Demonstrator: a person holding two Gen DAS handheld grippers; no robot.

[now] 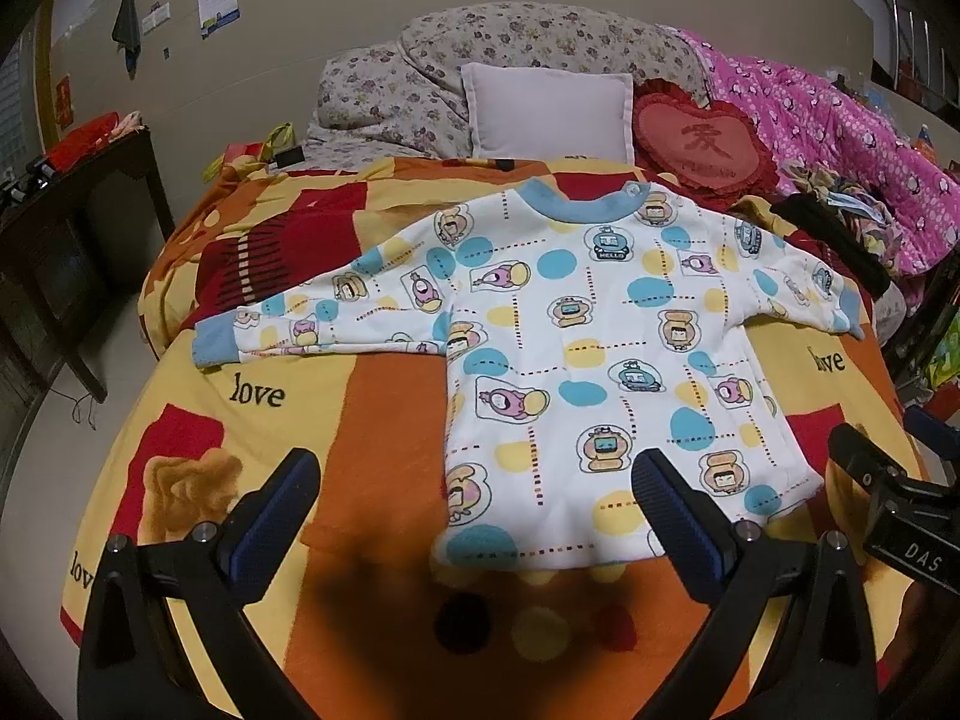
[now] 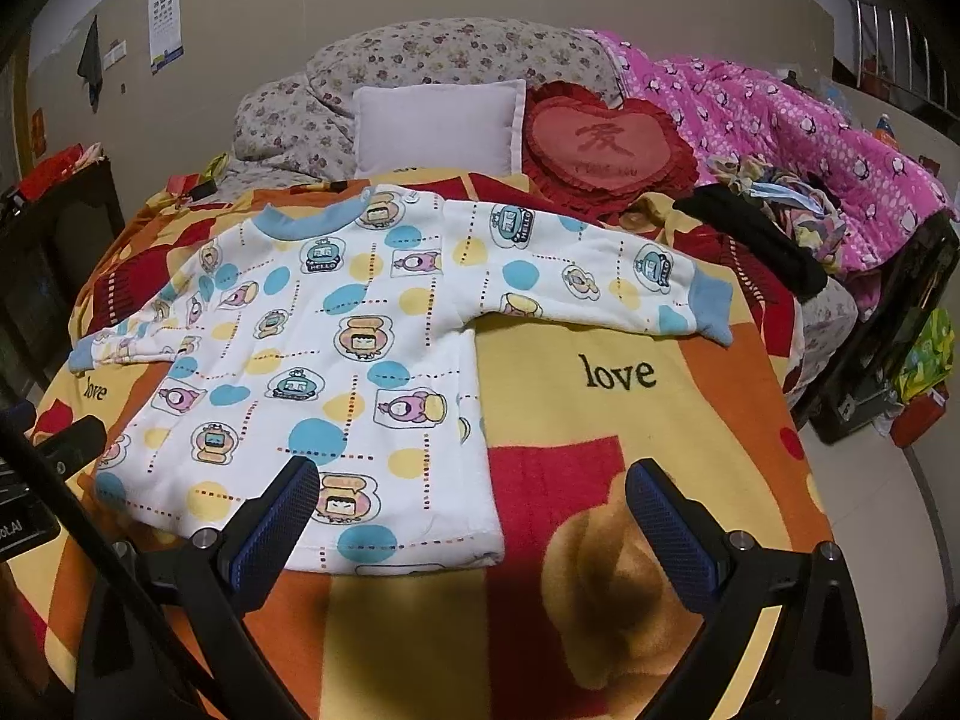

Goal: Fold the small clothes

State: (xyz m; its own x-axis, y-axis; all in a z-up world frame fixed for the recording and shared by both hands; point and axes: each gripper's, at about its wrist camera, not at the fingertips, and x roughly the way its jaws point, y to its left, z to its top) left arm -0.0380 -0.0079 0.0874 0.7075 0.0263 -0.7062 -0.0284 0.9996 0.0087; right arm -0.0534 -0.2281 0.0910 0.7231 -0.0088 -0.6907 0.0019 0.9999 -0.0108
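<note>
Looking down at the bed, we've got the baby shirt (image 1: 576, 348) spread flat on the orange blanket (image 1: 372, 432), both sleeves stretched out sideways and the blue collar pointing toward the white pillow (image 1: 549, 111). Our left gripper (image 1: 477, 507) hangs over the hem with its jaws wide apart, holding nothing. The right gripper (image 2: 474, 507) is just as wide and empty, above the hem's right corner.

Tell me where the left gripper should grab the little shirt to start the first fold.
Take the blue cuff of the little shirt's left sleeve, probably coming in from the outer end with the open left gripper. The sleeve lies flat and stretched out, so its end is a free edge.
</note>
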